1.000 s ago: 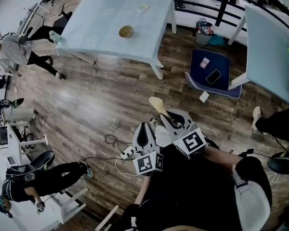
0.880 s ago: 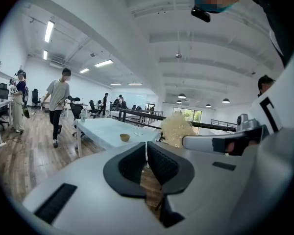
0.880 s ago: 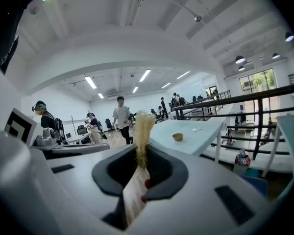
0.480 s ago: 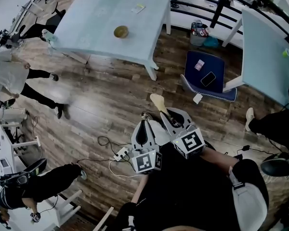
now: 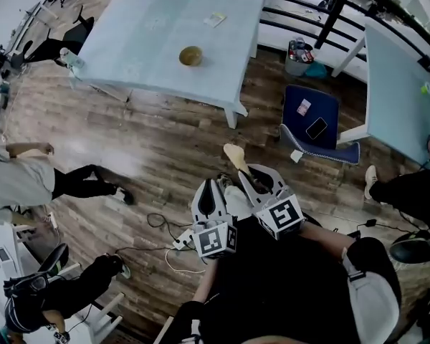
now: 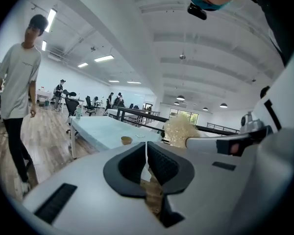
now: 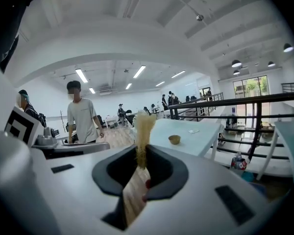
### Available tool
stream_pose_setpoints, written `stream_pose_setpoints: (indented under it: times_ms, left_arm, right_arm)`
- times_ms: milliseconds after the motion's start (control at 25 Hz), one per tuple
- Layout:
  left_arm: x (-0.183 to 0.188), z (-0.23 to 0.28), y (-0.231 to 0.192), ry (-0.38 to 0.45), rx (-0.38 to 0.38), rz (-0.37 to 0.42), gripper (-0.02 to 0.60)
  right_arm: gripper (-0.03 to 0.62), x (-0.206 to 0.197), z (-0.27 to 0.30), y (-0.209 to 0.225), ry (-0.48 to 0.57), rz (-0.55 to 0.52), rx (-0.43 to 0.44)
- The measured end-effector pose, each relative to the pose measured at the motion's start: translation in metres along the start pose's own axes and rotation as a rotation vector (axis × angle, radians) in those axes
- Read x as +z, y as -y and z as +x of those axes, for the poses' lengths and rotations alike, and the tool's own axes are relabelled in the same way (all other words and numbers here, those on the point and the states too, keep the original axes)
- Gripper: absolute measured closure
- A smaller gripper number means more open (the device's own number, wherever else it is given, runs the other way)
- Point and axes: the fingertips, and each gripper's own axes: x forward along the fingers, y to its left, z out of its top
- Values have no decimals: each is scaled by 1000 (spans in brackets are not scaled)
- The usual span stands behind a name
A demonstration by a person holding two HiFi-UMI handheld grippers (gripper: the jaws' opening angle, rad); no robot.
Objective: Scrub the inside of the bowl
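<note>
My right tool (image 7: 139, 166) is clamped on a brush (image 7: 143, 129), bristles forward, ready, I judge, for scrubbing. My left tool (image 6: 147, 161) is closed on nothing, probably free to steady the bowl (image 5: 190, 55), small and tan, well away on the pale surface (image 5: 143, 41) at upper centre.

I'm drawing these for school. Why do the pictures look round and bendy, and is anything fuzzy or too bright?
Head view: the wide lens bows the straight edges of the table. Left gripper view: black rounded corners, and the ceiling lights glare white. Right gripper view: the near brush looks fuzzy, the far bowl small but clear.
</note>
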Motion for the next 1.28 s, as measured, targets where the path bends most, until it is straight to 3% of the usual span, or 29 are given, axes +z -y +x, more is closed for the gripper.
stream_pose_setpoints:
  times_ms: [560,840,1280]
  left_arm:
    - [69,88,-111,53,-79,-9,560]
    - [78,102,-155,57,-52,-21,560]
    - [89,164,-189,22,-20,-2,560]
  right_arm:
    - [543,43,131,-40,18,-22,-45]
    - [543,47,171,-55,7,-32,-30]
    - [542,57,250,-30,-4,-1,-11]
